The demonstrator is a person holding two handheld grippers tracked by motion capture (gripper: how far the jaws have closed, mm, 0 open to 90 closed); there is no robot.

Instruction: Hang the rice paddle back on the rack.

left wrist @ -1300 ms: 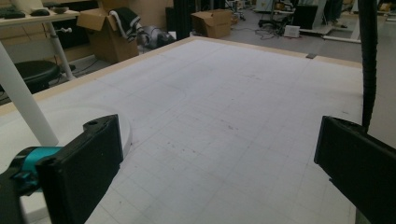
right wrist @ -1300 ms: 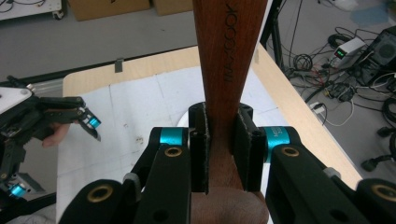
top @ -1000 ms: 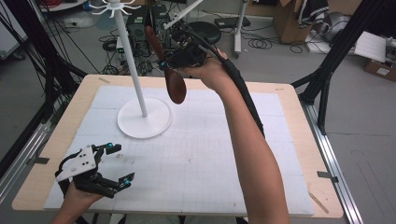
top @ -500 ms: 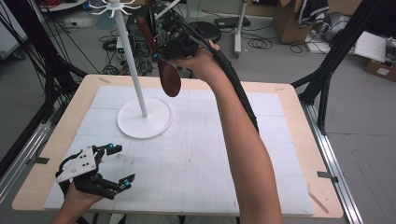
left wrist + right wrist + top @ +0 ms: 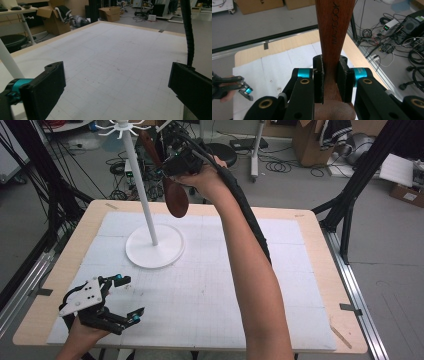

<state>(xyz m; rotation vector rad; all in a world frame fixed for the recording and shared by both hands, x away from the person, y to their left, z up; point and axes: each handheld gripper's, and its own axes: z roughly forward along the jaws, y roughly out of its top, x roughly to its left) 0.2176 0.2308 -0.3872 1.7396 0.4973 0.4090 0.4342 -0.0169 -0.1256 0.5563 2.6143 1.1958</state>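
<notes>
A dark wooden spoon (image 5: 176, 198) hangs bowl-down in the air beside the pole of a white hook stand (image 5: 142, 185), above the table's far side. My right gripper (image 5: 171, 166) is shut on its handle. In the right gripper view the pads clamp the handle (image 5: 335, 30) from both sides, with the spoon's bowl just below the right gripper (image 5: 332, 75). The stand's hooks (image 5: 120, 127) spread out at the top of the pole, and its round base (image 5: 155, 248) sits on the mat. My left gripper (image 5: 129, 299) rests low at the front left, open with nothing between its jaws (image 5: 117, 85).
A white gridded mat (image 5: 210, 285) covers the wooden table (image 5: 320, 240). The right gripper's black cable (image 5: 250, 215) runs along the raised forearm. Cardboard boxes, a stool and cables lie on the floor beyond the table. The left gripper (image 5: 237, 86) also appears far off in the right gripper view.
My right gripper has carried the spoon a little to the left and upward, closer to the stand's pole and hooks. The left gripper has stayed where it was.
</notes>
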